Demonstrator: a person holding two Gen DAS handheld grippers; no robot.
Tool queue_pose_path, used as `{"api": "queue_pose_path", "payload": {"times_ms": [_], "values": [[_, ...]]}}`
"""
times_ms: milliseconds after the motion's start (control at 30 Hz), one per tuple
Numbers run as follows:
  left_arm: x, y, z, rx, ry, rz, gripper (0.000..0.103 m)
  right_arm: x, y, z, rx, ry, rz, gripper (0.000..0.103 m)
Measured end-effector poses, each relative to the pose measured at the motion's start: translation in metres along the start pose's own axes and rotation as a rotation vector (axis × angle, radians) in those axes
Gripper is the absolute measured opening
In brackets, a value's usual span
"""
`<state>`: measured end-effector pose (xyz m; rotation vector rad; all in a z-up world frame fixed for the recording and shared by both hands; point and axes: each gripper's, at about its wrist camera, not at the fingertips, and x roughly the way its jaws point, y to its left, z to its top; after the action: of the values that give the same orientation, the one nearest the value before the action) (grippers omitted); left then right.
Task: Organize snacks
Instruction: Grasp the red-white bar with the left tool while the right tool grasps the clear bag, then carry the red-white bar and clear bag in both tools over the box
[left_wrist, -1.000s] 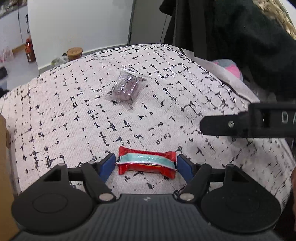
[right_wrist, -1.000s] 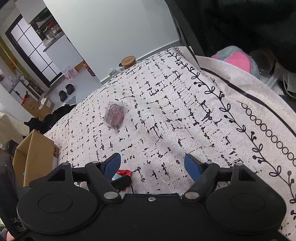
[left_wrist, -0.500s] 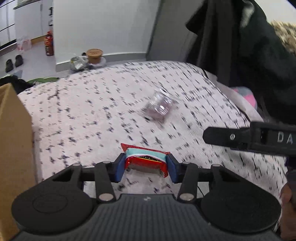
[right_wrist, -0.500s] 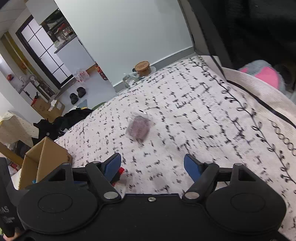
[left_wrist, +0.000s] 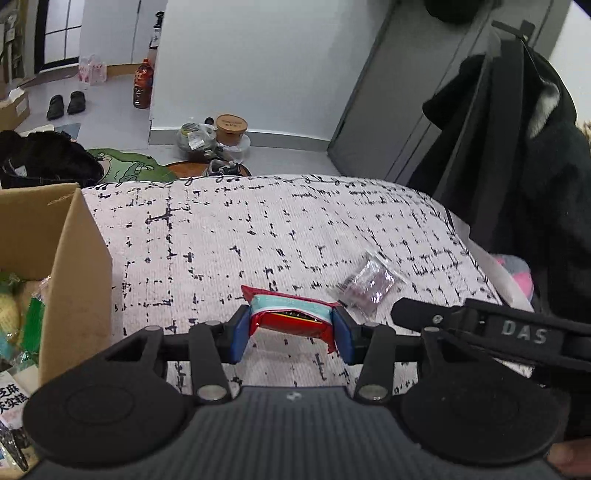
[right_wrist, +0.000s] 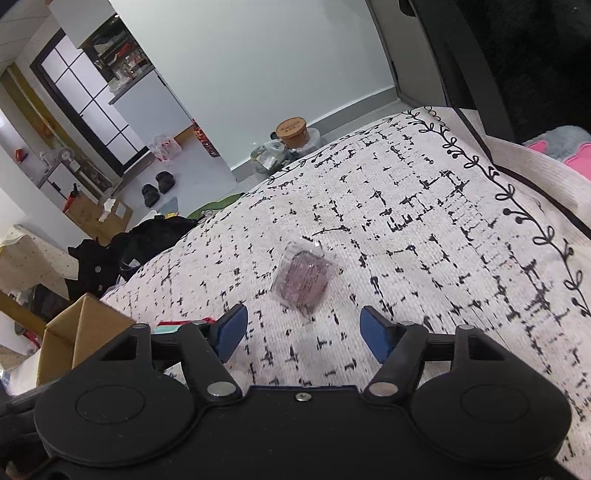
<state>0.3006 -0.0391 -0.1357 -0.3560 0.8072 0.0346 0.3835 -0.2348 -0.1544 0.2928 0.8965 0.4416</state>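
sitting at far left, a cardboard box (left_wrist: 79, 258) holding snack packs (left_wrist: 22, 317) in green, yellow and white, one white pack printed with chinese characters, only partly readable. clamping a red snack (left_wrist: 291, 319) by its ends between the left gripper (left_wrist: 291, 328) pads, lifted clear of the speckled cloth (left_wrist: 258, 236). lying to its right on the cloth, a clear pouch (right_wrist: 303, 277) of purple sweets. hovering near that pouch, the right gripper (right_wrist: 300, 326), jaws apart and just been narrowing, gripping nothing; lettered "das" on its side.
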Motion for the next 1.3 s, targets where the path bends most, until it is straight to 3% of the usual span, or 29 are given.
{"api": "queue_pose_path", "payload": {"times_ms": [533, 700, 967, 1300], "values": [[0.004, 0.030, 0.013, -0.148, -0.062, 0.009, 0.046, 0.050, 0.026, 0.019, -0.013, 0.012, -0.075, 0.062], [0.008, 0.032, 0.013, -0.150, -0.050, 0.014, 0.046, 0.055, 0.029, 0.017, -0.048, 0.014, -0.145, 0.035], [0.006, 0.025, 0.012, -0.128, -0.041, 0.000, 0.046, 0.030, 0.027, 0.012, -0.039, -0.004, -0.104, 0.031], [-0.035, 0.013, 0.019, -0.073, -0.119, -0.048, 0.046, -0.008, 0.041, 0.006, -0.007, -0.054, -0.048, 0.031]]}}
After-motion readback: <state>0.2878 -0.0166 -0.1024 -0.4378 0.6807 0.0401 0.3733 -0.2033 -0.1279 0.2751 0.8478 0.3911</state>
